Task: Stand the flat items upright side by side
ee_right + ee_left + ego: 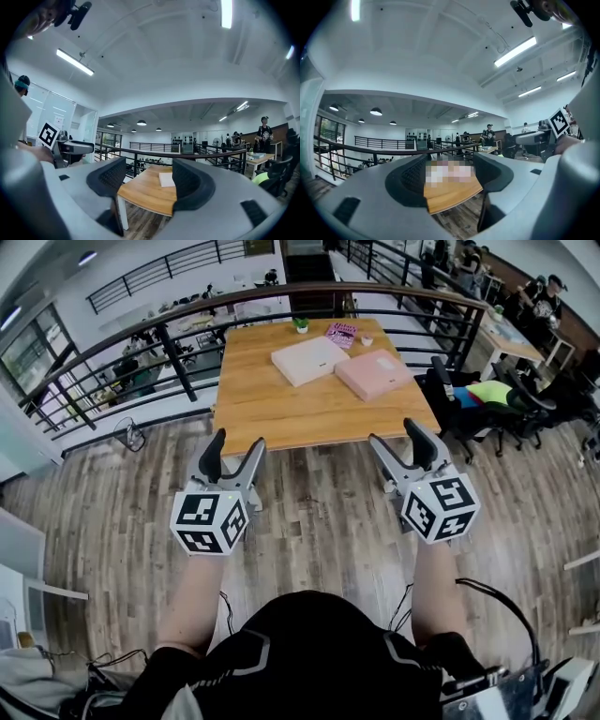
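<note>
On the wooden table (pixel 281 404) ahead lie three flat items: a cream box (pixel 308 360), a pink box (pixel 375 373) beside it on the right, and a small magenta book (pixel 340 333) at the far edge. My left gripper (pixel 231 449) is held in the air short of the table's near edge, open, with nothing between its jaws. My right gripper (pixel 397 443) is level with it on the right, also open and empty. In the right gripper view the cream box (pixel 166 179) shows between the jaws, far off. In the left gripper view the table (pixel 452 194) shows through the gap.
A dark railing (pixel 187 320) curves round the table's far side. A small potted plant (pixel 300 324) and a white cup (pixel 367 339) stand at the table's far edge. An office chair (pixel 469 399) with green and blue things on it stands right of the table. Wood floor (pixel 319 521) lies below.
</note>
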Demonstrator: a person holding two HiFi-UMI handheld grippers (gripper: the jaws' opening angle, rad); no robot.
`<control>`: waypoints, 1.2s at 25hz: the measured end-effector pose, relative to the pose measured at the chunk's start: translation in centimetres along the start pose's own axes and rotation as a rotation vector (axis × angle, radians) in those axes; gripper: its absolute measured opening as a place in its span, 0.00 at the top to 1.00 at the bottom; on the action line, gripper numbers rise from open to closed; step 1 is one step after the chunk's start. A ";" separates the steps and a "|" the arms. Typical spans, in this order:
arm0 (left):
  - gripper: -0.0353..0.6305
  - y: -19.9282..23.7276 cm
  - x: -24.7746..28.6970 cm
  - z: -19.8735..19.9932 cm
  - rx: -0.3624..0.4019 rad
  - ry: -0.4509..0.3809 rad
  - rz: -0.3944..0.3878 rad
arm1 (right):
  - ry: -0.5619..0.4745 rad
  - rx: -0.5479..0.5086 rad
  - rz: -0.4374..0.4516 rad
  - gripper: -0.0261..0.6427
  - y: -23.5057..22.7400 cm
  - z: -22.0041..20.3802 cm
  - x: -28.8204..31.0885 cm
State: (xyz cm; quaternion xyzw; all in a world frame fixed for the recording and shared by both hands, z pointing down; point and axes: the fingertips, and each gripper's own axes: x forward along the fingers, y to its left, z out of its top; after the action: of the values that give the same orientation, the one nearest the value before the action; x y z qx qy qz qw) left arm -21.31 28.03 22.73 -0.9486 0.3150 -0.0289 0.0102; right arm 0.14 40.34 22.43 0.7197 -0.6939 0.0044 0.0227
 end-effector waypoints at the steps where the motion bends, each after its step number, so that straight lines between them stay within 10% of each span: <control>1: 0.49 -0.4 0.3 -0.1 0.002 0.003 -0.002 | 0.003 -0.002 0.003 0.49 -0.3 -0.1 -0.1; 14: 0.49 -4.0 5.7 -2.3 0.045 0.070 -0.013 | 0.026 -0.010 0.047 0.45 -5.5 -2.8 1.2; 30: 0.49 7.4 19.6 -3.6 0.071 0.062 -0.136 | 0.085 -0.057 -0.019 0.45 -7.8 -1.9 16.7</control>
State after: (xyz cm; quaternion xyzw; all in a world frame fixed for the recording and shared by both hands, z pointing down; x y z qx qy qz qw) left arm -10.25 10.41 26.97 -0.9655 0.2487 -0.0701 0.0319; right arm 8.63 24.01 24.73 0.7244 -0.6854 0.0148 0.0726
